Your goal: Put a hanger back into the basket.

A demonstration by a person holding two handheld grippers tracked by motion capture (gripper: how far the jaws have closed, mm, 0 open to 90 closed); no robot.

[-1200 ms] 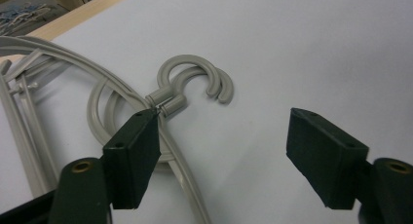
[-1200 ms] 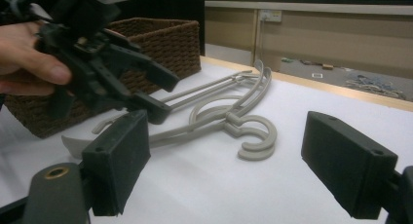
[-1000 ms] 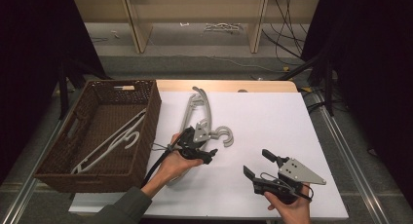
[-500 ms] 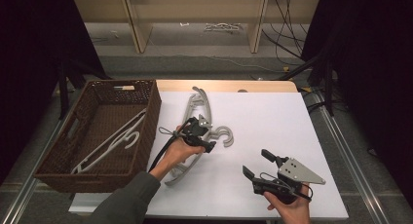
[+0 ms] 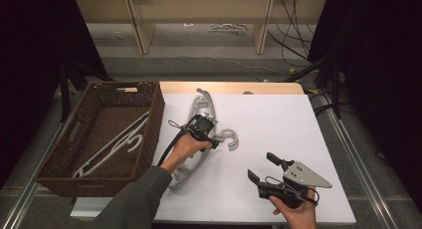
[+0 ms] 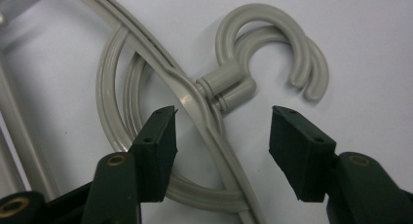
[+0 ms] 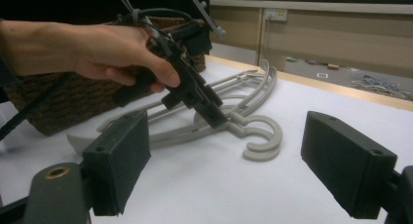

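Far left: brown wicker basket (image 5: 149, 114) with one white hanger (image 5: 117, 144) already lying inside, well apart from the action.

Just right of the basket, on the white surface (image 5: 288, 114): two grey hangers (image 5: 201, 107) stacked one on the other, hooks (image 5: 230, 139) pointing right. Not lifted yet, flat on the surface.

Over their middle, the left gripper (image 5: 213, 141). Compared with a second ago, shifted forward along the hangers and slightly lower, now right at the neck where the hooks join the arms. Jaws just been closing, yet not gripping: in the left gripper view, left gripper (image 6: 221, 131) astride the hanger arm (image 6: 195, 95), with clear gaps either side and the twin hooks (image 6: 272, 44) just beyond. Pads touching nothing so far.

Likely meaning: approach over, pinch on the neck under way. Worth judging whether the bite takes both hangers or the top one alone, since stacked so tightly; a grip on one could drag or spill the other.

Further right and nearer the person, the right gripper (image 5: 262, 167): unmoved from a second ago, held above the surface, jaws wide apart with nothing between them. Seen from the right gripper view, aimed at the hooks (image 7: 263, 136) and the left gripper (image 7: 195, 95), seemingly waiting.
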